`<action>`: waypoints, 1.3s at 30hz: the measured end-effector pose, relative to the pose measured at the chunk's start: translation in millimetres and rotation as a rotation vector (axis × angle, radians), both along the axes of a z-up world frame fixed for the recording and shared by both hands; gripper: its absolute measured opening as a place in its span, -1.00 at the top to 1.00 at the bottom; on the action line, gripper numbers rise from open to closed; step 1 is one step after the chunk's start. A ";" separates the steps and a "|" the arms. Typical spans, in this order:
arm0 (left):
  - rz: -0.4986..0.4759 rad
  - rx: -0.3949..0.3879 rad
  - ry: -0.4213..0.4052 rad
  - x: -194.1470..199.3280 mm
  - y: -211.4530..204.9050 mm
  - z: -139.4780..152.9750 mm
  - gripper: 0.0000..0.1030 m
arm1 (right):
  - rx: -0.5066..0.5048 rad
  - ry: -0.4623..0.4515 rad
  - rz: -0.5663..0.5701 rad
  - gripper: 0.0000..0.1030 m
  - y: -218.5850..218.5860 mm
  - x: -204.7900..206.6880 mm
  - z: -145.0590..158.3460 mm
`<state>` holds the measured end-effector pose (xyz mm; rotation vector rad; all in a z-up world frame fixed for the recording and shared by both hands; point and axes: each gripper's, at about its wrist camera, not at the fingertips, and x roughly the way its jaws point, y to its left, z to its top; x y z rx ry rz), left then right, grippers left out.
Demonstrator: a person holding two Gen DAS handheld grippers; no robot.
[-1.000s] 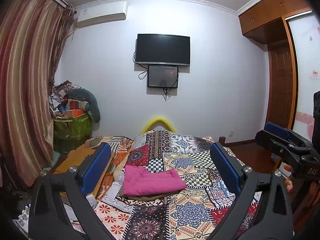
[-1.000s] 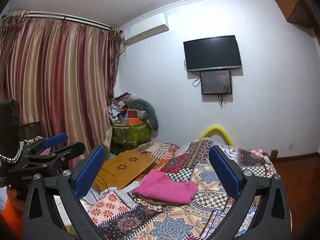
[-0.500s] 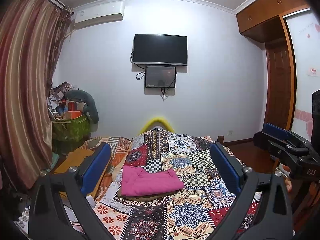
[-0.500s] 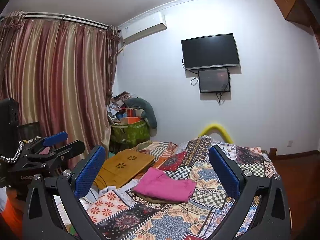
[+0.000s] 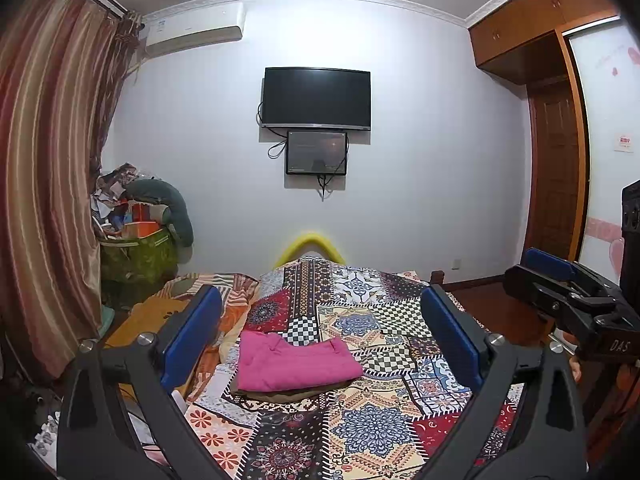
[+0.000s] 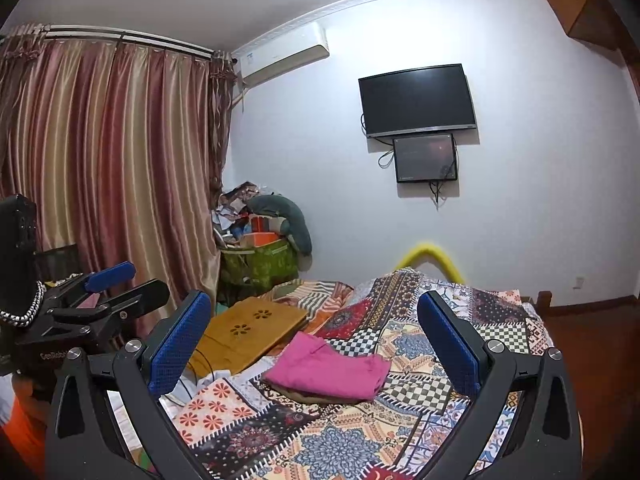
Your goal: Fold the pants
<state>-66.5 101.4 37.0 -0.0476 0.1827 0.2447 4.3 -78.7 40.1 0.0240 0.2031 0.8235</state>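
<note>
I held both grippers spread wide and empty, left gripper [image 5: 320,336] and right gripper [image 6: 314,340], above the bed [image 5: 372,432]. The pink pants [image 5: 294,362] lay folded near its left edge; folding looked finished.

I see bright pink pants [image 5: 294,364] on a patchwork bedspread [image 5: 360,412] of red, cream, blue and black-and-white checks. Both my tongs are black with blue pads [image 5: 192,338]. The curtain [image 6: 108,168] is striped maroon and gold; the tray [image 6: 246,330] is mustard with flower cutouts.
</note>
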 end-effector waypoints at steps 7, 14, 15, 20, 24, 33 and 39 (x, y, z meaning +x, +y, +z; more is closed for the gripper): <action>-0.007 -0.005 0.001 2.4 -2.6 -1.7 -0.96 | -0.001 0.000 0.000 -0.99 -0.3 0.5 0.1; -0.009 -0.011 0.003 3.7 -3.5 -1.6 -0.96 | 0.005 0.009 -0.004 -0.99 -1.2 1.1 0.2; -0.010 -0.012 0.004 3.4 -3.4 -1.4 -0.97 | 0.005 0.009 -0.006 -0.99 -1.3 1.2 -0.4; -0.038 -0.025 0.027 6.1 -3.4 -2.6 -0.97 | 0.005 0.006 -0.009 -0.99 -2.1 1.2 0.1; -0.033 -0.016 0.027 6.3 -5.2 -4.0 -0.97 | 0.005 0.007 -0.008 -0.99 -2.0 1.2 0.4; -0.033 -0.023 0.025 6.4 -3.7 -4.5 -0.97 | -0.002 0.010 -0.007 -0.99 -0.4 2.3 1.2; -0.033 -0.029 0.021 5.8 -3.2 -5.0 -0.97 | -0.005 0.013 -0.005 -0.99 2.8 3.4 1.5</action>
